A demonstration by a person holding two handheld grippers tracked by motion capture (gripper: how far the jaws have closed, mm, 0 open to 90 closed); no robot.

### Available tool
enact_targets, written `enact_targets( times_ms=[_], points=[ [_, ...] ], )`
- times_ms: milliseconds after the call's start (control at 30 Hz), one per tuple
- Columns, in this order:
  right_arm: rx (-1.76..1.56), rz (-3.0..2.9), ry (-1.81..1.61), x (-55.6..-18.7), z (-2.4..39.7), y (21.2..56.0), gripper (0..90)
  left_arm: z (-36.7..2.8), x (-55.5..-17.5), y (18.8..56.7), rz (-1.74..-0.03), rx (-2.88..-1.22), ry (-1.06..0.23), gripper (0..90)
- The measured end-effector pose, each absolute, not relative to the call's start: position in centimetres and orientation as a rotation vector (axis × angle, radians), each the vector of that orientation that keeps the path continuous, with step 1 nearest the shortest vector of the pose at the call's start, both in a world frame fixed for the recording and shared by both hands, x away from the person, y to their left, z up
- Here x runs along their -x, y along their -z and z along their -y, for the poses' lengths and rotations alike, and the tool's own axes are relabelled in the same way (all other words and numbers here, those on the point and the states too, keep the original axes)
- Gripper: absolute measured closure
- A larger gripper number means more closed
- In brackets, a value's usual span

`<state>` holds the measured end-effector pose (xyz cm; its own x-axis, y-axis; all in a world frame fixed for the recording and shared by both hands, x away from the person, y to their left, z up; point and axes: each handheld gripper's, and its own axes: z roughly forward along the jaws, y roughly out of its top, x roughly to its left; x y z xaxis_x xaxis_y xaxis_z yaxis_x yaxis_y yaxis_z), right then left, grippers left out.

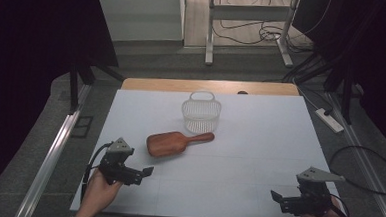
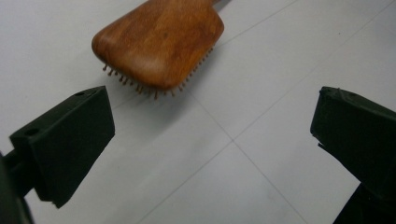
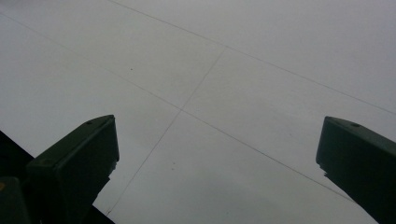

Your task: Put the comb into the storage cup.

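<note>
Bring the wide-open, empty left gripper from the desk's near left corner over the wooden hairbrush lying bristles-down mid-desk just before the white basket, close across its narrow handle, and leave the open, empty right gripper at the near right corner.

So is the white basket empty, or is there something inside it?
Empty, it seems: the basket stands upright and only its mesh shows inside. The hairbrush lies beside it.
</note>
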<state>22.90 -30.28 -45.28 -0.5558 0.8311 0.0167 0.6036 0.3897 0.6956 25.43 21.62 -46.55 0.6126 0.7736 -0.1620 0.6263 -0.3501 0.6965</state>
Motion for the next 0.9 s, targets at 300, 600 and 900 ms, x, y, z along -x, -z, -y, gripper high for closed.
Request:
enact_targets(
  times_ms=[300, 600, 900],
  points=[
    [-1.249, -2.323, -0.951, -22.9, 30.2, 45.3, 0.0, -20.6, -27.2, 46.0, -1.089, -2.091, -0.233, 0.0],
    [-1.246, -2.326, -0.949, -22.9, 30.2, 45.3, 0.0, -19.4, -28.8, 45.6, -1.069, -2.103, -0.223, 0.0],
    [-1.244, -2.327, -0.951, -22.9, 30.2, 45.3, 0.0, -18.5, -30.1, 45.6, -1.073, -2.105, -0.211, 0.0]
  ],
)
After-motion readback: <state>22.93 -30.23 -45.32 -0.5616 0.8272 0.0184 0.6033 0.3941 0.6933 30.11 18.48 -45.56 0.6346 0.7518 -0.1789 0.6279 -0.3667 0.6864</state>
